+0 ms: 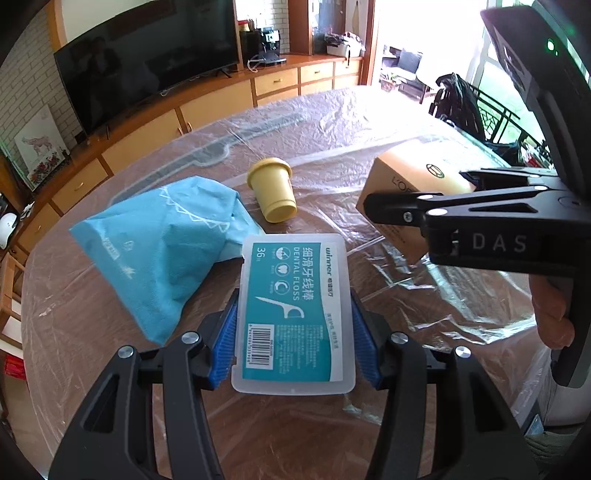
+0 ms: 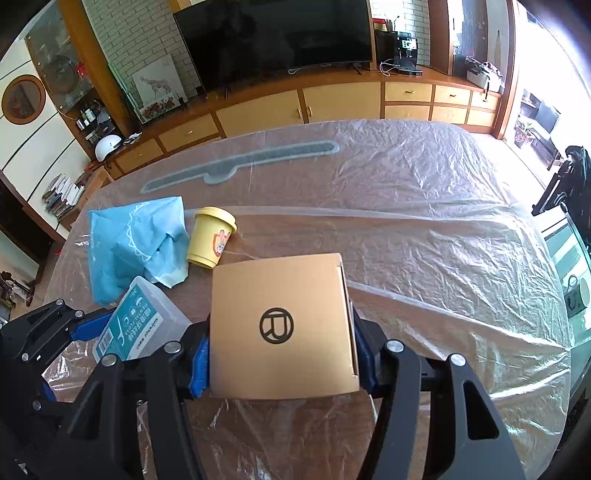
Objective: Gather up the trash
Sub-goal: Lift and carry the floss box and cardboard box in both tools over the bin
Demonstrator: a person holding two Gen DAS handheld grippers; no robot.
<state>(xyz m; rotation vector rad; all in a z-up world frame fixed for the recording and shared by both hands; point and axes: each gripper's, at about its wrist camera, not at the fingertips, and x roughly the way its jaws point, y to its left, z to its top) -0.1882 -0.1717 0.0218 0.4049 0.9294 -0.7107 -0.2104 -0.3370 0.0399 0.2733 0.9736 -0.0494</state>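
Observation:
My left gripper is shut on a clear dental floss box with a teal label, its blue pads pressed on both long sides. The box also shows in the right wrist view. My right gripper is shut on a tan cardboard box with a round black logo; the cardboard box shows in the left wrist view to the right. A crumpled blue wrapper and a small yellow cup lie on the table beyond the floss box.
The table is covered with wrinkled clear plastic sheet. A TV and wooden cabinets stand behind it. A black bag sits at the far right edge.

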